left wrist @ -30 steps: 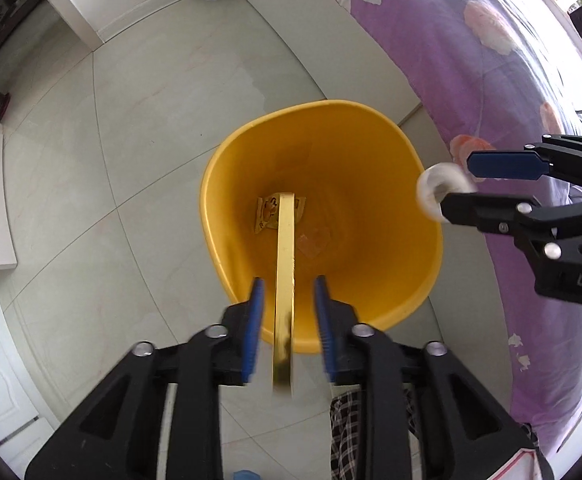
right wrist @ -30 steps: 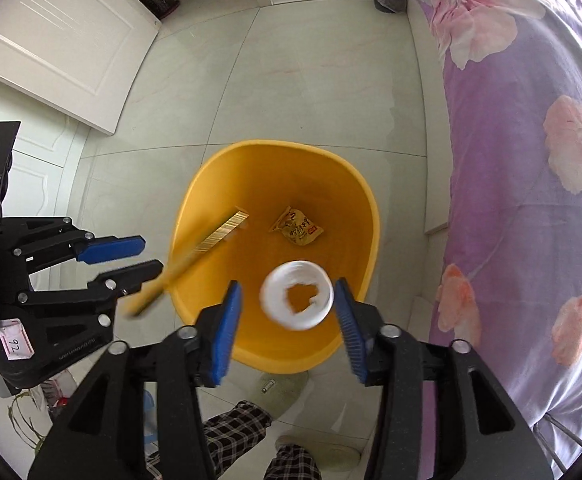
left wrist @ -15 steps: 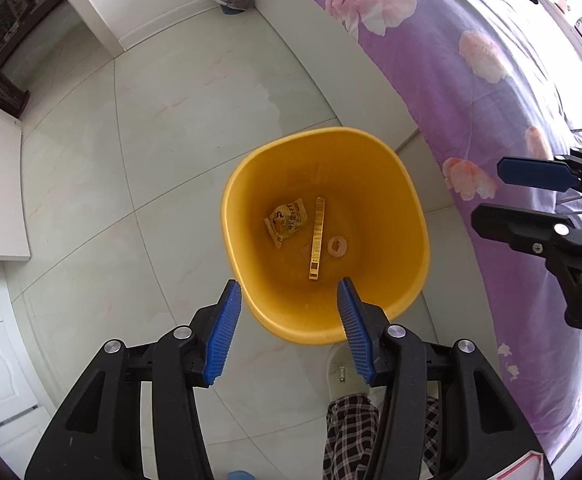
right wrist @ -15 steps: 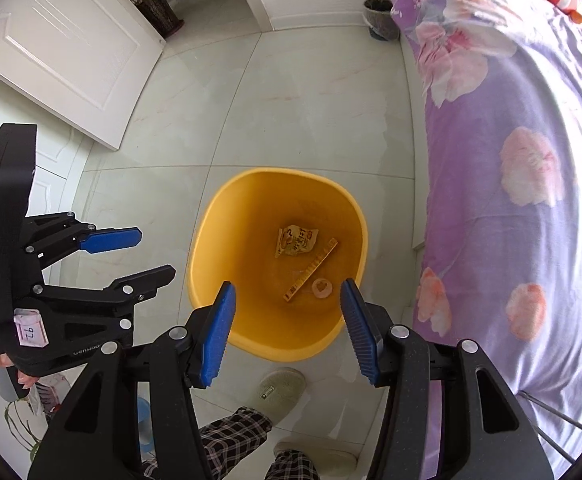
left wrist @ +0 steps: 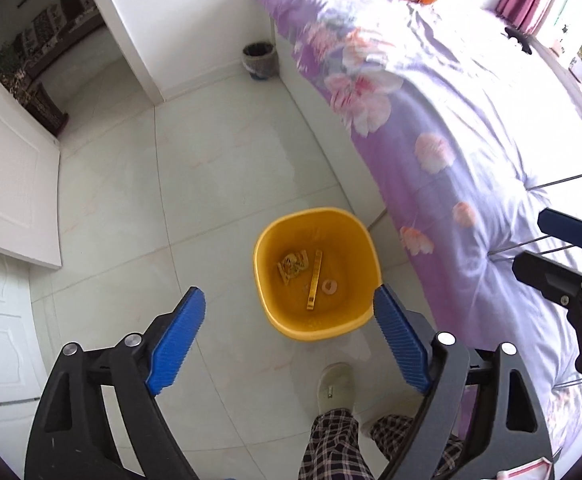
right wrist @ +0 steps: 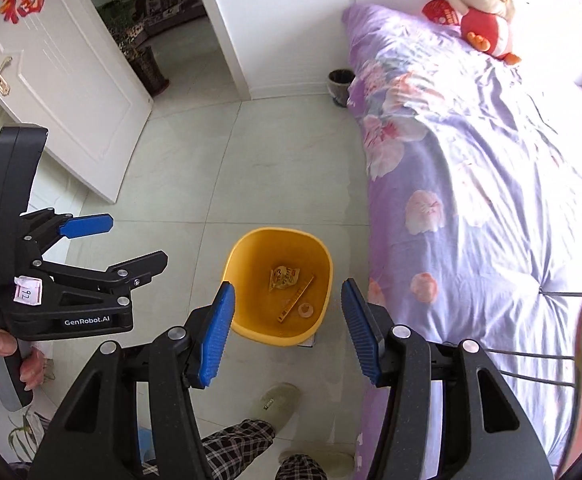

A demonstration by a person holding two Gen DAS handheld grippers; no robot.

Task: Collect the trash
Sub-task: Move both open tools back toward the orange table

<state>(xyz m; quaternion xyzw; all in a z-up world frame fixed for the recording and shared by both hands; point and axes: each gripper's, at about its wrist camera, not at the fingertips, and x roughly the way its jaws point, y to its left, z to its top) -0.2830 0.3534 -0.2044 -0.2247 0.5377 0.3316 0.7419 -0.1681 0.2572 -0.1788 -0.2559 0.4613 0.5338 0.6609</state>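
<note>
Down in the yellow bin (left wrist: 317, 322) sat the trash: a crumpled snack wrapper (left wrist: 291, 265), a long gold strip (left wrist: 314, 280) and a small white ring (left wrist: 328, 286), all three on the bin's floor. In the left wrist view the gold strip's long axis ran roughly top to bottom, the wrapper just beside it on one side, the ring just beside it on the other. The bin stood on the pale tile floor (left wrist: 131, 208), close against the edge of the purple flowered bed (left wrist: 471, 128).

The left gripper (left wrist: 289, 334) hung well above the bin, its blue pads spread wide and opening, with nothing between them. The right gripper (right wrist: 287, 330) was high up too, its jaws at a moderate gap and opening, also empty, the bin showing through the gap. Both pointed steeply down, so the bin lay below and a little ahead of each; neither looked clearly the nearer.

Judging by this, both drops were done. No loose trash showed on the floor or bed here. A second small bin (right wrist: 341, 82) stood by the far wall. The person's slippered foot (left wrist: 337, 390) stood just short of the bin.
</note>
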